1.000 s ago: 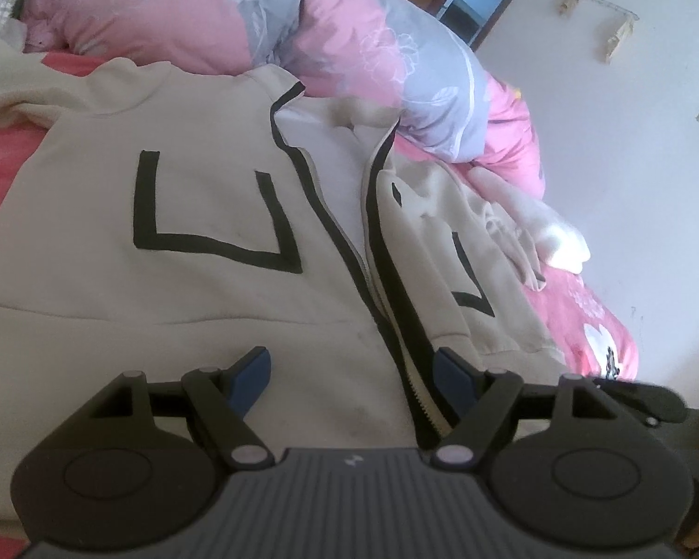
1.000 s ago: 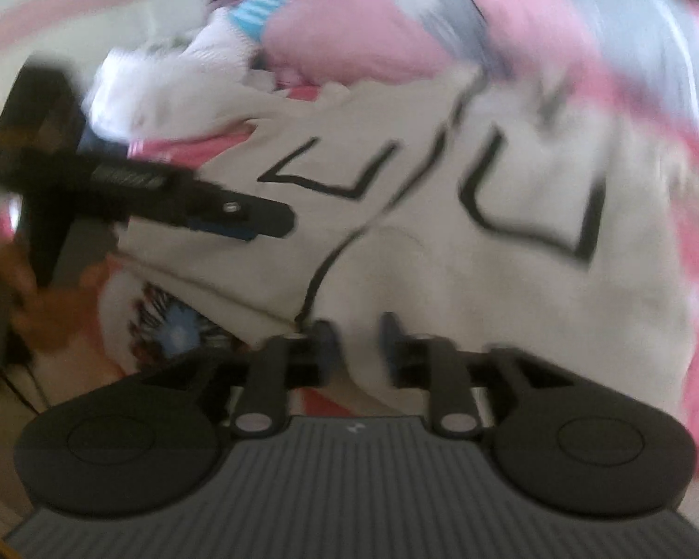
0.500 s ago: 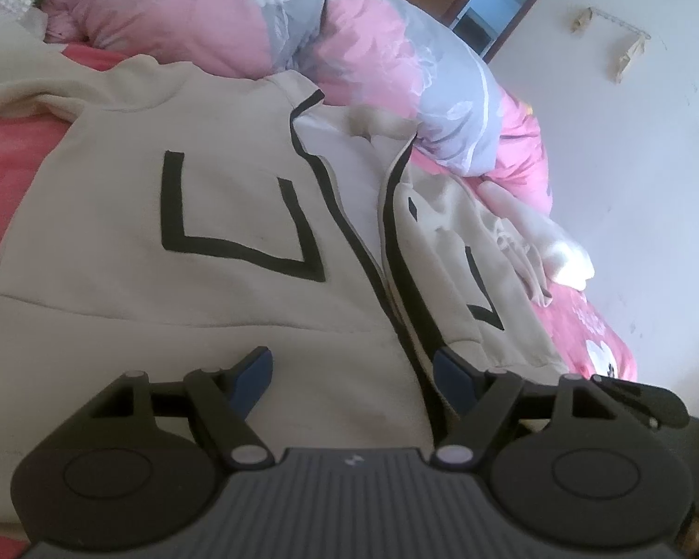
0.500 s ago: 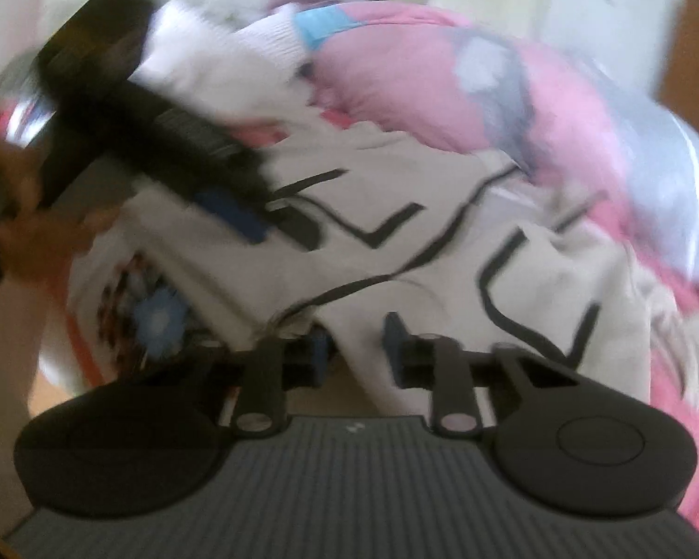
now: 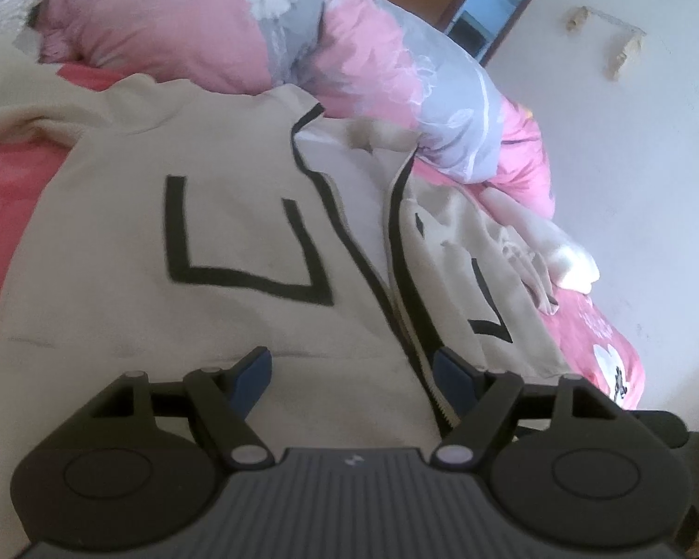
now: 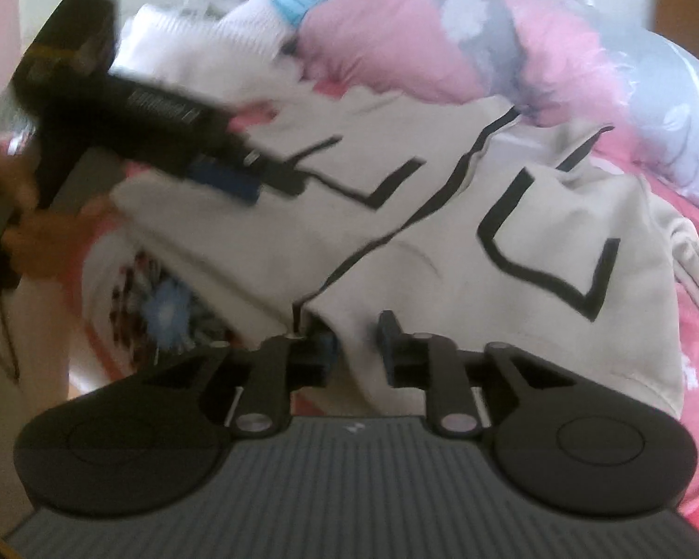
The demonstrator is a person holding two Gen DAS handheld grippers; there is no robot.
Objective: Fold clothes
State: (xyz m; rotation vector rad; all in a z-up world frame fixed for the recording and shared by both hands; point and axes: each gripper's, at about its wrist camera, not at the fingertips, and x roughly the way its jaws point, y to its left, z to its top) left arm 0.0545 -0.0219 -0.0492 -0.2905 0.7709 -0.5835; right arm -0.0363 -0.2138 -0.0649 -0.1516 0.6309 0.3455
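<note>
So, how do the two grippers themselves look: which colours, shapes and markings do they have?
Both look the same. The left gripper has a grey ribbed body with a small pale mark, two round black discs at its sides, black linkage arms with silvery pins, and blue pads on its fingers. The right gripper matches it. No cable or sleeve is clearly visible.

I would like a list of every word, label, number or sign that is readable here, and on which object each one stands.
No text can be read for certain.
Beige jacket: black angular marks on both chest panels, letter-like, but not clearly letters.
Left gripper, seen in the right wrist view: a pale printed strip on its body, too blurred to read.
Each gripper body: a small pale emblem, not a word.
</note>
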